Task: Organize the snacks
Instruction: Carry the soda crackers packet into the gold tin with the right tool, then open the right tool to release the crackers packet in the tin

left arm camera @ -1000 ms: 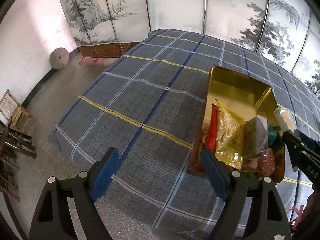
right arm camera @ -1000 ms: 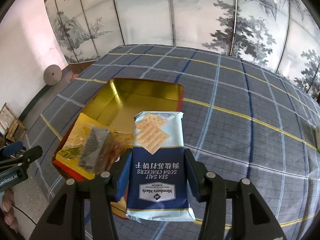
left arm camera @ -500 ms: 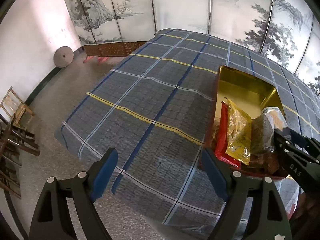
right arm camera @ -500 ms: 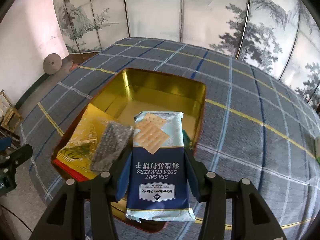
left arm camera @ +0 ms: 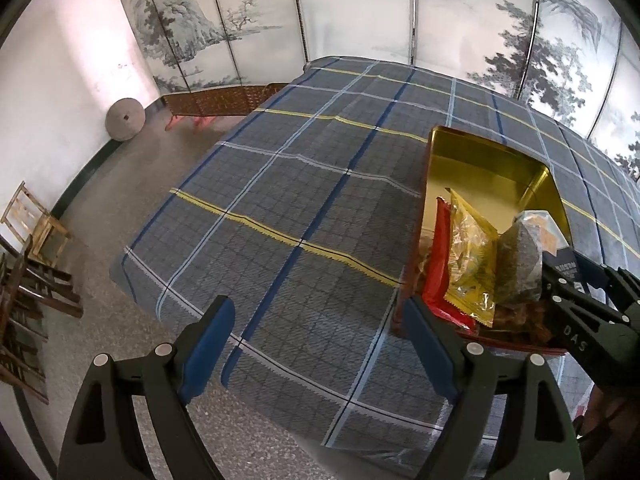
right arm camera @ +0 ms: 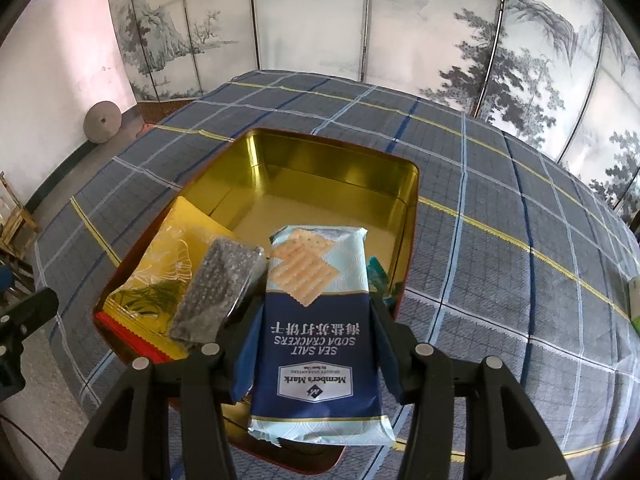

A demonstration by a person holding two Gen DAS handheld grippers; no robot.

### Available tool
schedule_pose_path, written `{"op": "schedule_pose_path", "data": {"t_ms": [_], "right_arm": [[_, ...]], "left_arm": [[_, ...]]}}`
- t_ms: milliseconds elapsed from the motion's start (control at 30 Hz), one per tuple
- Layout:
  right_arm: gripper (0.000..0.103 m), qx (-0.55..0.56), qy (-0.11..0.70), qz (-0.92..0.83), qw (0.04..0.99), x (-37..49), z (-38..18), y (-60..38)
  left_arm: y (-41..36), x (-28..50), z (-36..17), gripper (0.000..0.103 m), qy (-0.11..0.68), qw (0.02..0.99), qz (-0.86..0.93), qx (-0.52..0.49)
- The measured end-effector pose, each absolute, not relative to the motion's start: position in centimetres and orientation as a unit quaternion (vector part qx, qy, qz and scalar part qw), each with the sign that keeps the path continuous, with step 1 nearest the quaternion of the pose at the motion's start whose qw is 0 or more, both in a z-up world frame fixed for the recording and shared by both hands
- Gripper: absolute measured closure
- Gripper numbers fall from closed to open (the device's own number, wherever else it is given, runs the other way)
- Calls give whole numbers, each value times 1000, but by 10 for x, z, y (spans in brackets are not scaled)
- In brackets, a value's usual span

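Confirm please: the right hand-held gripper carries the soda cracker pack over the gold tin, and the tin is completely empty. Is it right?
Not quite. The right hand-held gripper does carry the soda cracker pack over the gold tin, its jaws opening slightly, but the tin is not empty: the right wrist view shows a yellow packet and a dark grey packet inside.

One gold tin. One soda cracker pack, one yellow packet, one red packet, one grey seeded bar, one teal wrapper. Two grippers.
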State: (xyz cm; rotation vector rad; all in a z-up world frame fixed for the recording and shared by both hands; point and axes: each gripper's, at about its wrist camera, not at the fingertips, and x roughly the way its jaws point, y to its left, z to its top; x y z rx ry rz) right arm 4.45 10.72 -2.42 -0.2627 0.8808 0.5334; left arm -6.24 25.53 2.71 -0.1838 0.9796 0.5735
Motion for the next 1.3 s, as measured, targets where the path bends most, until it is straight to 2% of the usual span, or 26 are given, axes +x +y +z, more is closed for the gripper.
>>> {"op": "schedule_pose_path", "data": {"t_ms": [233, 467, 600, 1300], "right_arm": [[48, -125, 423, 258, 860, 44, -25, 106], [34, -129, 413, 267, 861, 37, -20, 105], [30, -126, 406, 272, 863, 31, -14, 102], [19, -82, 421, 259, 866, 16, -8, 56]], "left_arm": [[250, -60, 28, 18, 465, 840, 266, -83], [244, -59, 31, 17, 464, 842, 262, -78], [240, -58, 33, 17, 463, 844, 261, -73], [215, -55, 43, 15, 461, 852, 241, -60]]}}
